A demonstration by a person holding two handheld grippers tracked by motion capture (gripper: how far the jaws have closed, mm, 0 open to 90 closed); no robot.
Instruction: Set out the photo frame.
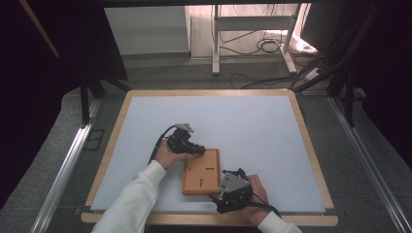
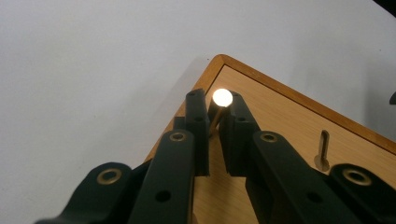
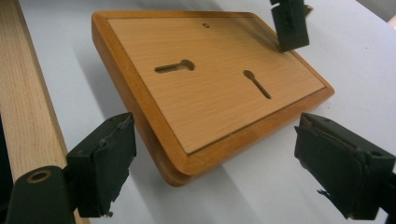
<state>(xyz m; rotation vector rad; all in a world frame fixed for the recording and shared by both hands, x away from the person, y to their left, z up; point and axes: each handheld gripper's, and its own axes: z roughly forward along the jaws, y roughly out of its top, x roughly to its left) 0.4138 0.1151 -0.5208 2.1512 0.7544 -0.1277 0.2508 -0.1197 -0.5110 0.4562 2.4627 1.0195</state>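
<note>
**Pin gripped at the board's corner**

A small brass pin is held between the nearly closed jaws of the left gripper, directly over a corner of the wooden board. The right gripper is held wide, and the board's near corner is seen between its jaws, untouched by either pad. The board is laid on the white mat.
</note>
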